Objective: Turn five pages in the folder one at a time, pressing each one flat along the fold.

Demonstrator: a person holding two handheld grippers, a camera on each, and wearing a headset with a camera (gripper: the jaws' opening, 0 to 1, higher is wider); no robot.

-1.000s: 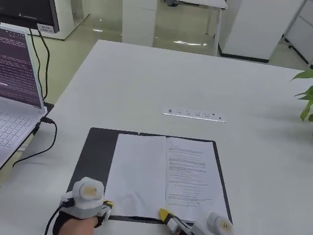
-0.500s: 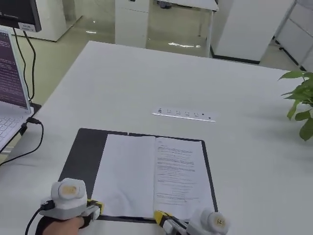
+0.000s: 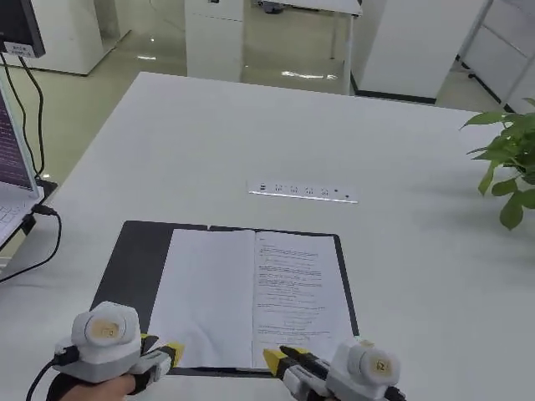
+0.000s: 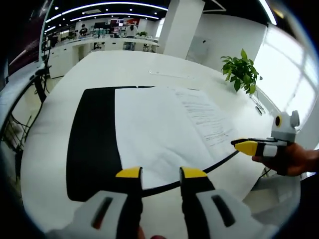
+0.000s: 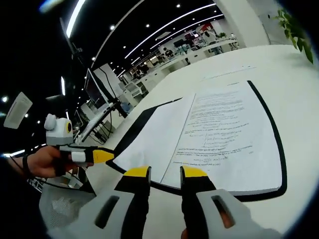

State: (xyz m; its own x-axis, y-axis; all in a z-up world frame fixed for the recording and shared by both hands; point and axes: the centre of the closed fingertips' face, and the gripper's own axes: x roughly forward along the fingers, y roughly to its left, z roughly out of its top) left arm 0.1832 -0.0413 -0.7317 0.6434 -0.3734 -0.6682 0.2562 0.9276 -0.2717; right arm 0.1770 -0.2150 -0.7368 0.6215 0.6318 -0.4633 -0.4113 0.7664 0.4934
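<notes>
2 tongs, left gripper (image 3: pixel 172 352) and right gripper (image 3: pixel 274 360), are held narrowly parted and empty at the folder's (image 3: pixel 134 259) near edge, seemingly readied for page-turning.

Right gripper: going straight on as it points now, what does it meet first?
Most likely the near edge of the folder, about at the fold, then the printed page. The right gripper looks just short of that edge; its height above is unclear.
</notes>
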